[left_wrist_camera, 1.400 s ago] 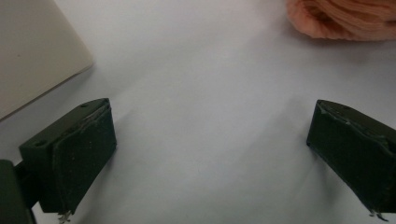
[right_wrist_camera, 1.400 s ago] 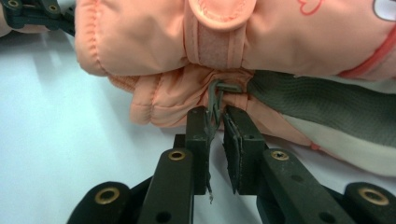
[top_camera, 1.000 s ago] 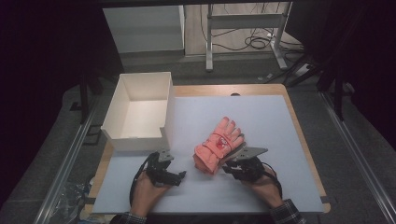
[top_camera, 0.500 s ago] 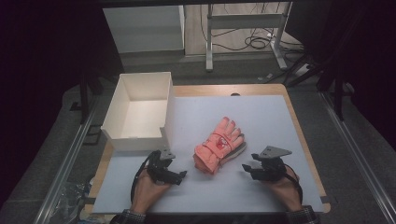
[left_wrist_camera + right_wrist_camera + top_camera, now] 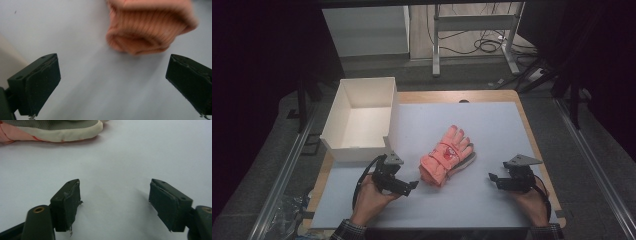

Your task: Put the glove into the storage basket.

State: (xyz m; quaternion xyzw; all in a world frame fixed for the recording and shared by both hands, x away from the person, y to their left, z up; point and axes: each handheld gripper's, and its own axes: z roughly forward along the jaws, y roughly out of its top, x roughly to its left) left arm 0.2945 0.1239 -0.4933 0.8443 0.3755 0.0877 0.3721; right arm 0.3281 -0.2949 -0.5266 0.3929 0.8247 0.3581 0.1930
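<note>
White mat (image 5: 492,130): pink gloves (image 5: 445,156) between open left gripper (image 5: 410,185), right gripper (image 5: 493,178).

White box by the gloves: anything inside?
The white box looks empty: bare white floor and walls. The strip behind its near wall is hidden in the high view.

The left hand-held gripper (image 5: 412,185) is a black, blocky tool with a grey three-cornered plate on top and a black cable looping back past the hand. The right hand-held gripper (image 5: 492,178) matches it, with its own grey plate and dark cable. Each has two thick black jaws faced with worn, frayed dark pads (image 5: 70,205), with small screw holes. The person's cuffs are dark plaid.
</note>
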